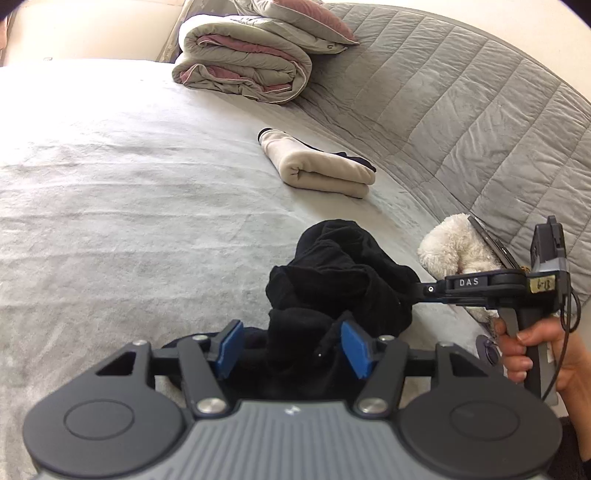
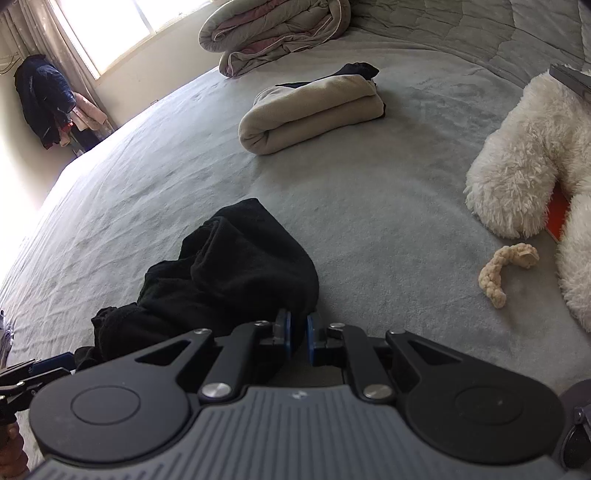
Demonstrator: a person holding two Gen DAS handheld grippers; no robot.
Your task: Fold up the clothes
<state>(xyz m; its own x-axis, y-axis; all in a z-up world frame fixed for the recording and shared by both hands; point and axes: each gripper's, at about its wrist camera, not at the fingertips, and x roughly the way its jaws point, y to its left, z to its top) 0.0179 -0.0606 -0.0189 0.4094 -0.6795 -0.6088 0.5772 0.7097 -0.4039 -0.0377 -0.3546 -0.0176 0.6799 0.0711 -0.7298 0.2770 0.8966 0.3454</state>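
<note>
A crumpled black garment (image 1: 340,266) (image 2: 229,273) lies on the grey bed cover (image 1: 110,184). My left gripper (image 1: 291,347) is open, its blue pads (image 1: 231,347) wide apart with a bunch of the black cloth between them. From the right, my right gripper (image 1: 417,291) reaches into the garment's edge, held by a hand (image 1: 517,354). In the right wrist view the right gripper (image 2: 298,332) has its pads nearly together, pinching the garment's near corner. A folded beige garment (image 1: 325,166) (image 2: 314,110) with a dark piece under it lies farther back.
A rolled grey-and-pink duvet (image 1: 243,62) (image 2: 273,29) sits at the far end. A white plush toy (image 1: 454,247) (image 2: 524,166) and a braided rope piece (image 2: 506,269) lie at the right. A quilted grey headboard (image 1: 461,92) curves along the right side. Clothes (image 2: 44,99) hang by the window.
</note>
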